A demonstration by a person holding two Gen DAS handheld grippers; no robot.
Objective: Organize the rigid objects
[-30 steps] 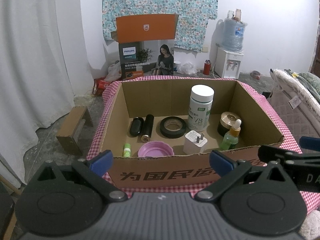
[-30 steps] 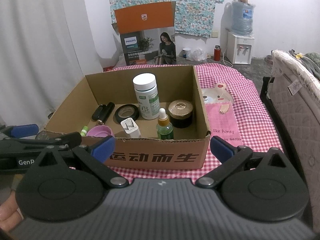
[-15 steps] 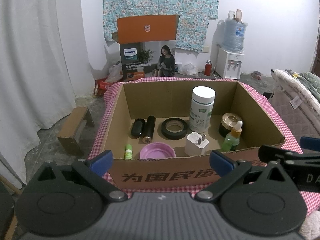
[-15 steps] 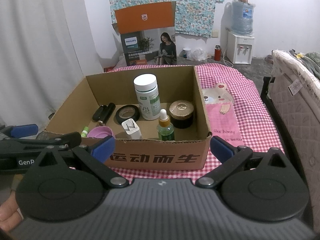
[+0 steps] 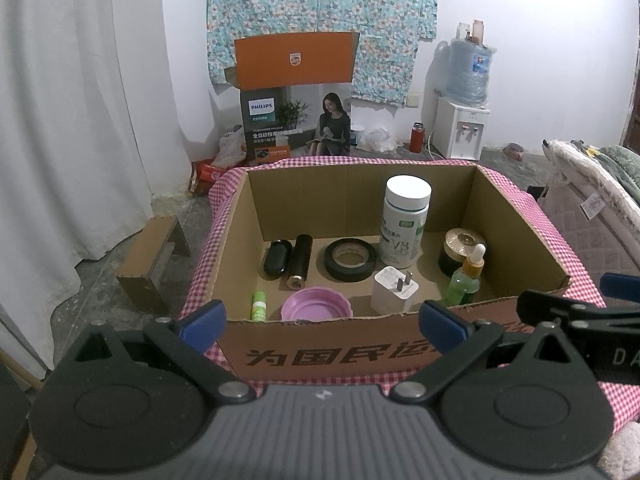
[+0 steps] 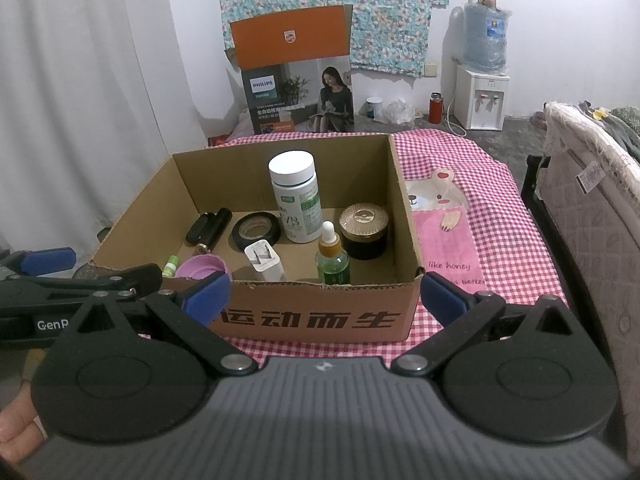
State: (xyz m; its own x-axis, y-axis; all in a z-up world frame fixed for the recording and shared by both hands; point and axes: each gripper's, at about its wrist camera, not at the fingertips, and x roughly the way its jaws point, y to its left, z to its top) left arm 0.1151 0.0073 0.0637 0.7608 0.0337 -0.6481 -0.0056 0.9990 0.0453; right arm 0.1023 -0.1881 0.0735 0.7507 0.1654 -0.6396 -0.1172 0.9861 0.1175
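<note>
Both grippers wait at the near side of the cardboard box [image 5: 360,354], jaws wide apart and empty.

Left gripper [image 5: 322,318] and right gripper [image 6: 324,298] face a box on the checked table [image 6: 500,236]. Inside: a tall white bottle [image 5: 405,222], likely light and smooth, best taken across its body; a tape roll [image 5: 351,259], stiff, grippable across its rim; a glass-looking dropper bottle [image 5: 464,280], fragile, best held low; a squat dark jar [image 6: 364,232], probably heavy; a white charger [image 5: 394,291], boxy and easy.
</note>
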